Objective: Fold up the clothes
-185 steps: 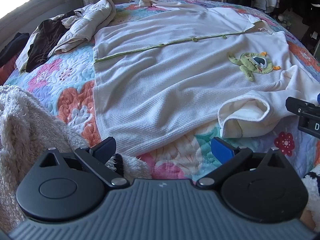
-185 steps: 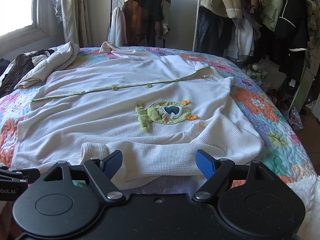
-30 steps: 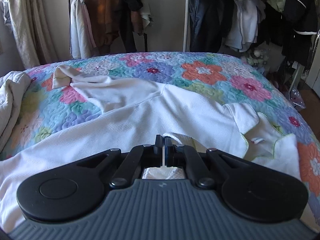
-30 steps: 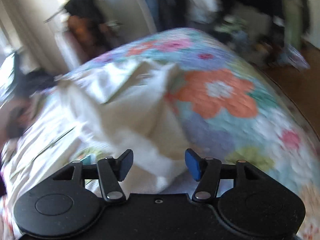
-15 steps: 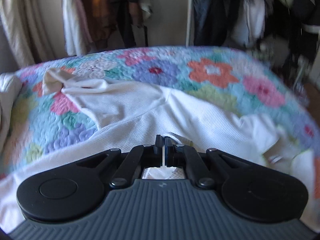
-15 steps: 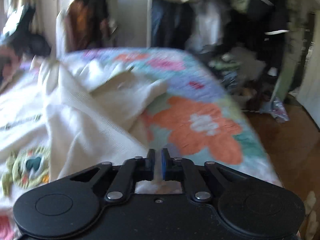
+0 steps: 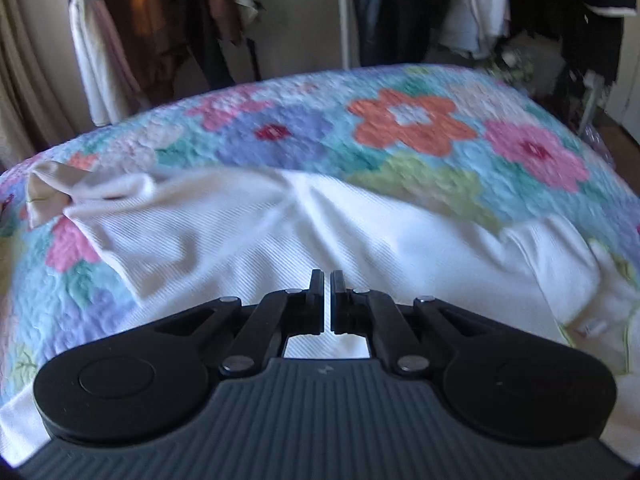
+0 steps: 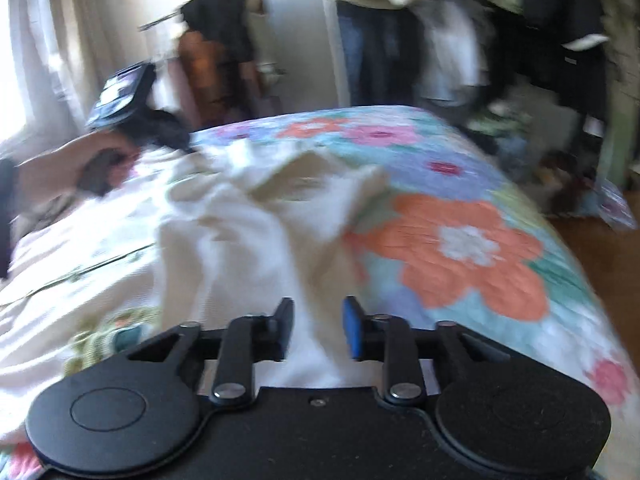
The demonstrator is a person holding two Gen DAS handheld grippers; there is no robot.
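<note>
The white garment (image 7: 248, 236) lies spread on the bed, over a flowered quilt (image 7: 412, 120), one sleeve (image 7: 120, 200) reaching toward the far left edge. The left gripper (image 7: 327, 280) has its jaws pressed nearly together, only a thin slit between them; white cloth shows in that slit, but a grip cannot be told. The right gripper (image 8: 318, 320) has its jaws partway apart and opening, a raised fold of the garment (image 8: 256, 248) between them, the pads (image 8: 352, 328) off it. A green appliqué (image 8: 112, 340) lies left of them. In the right view a hand (image 8: 92, 164) holds the other gripper. Clothes (image 7: 160, 20) hang behind the bed.
</note>
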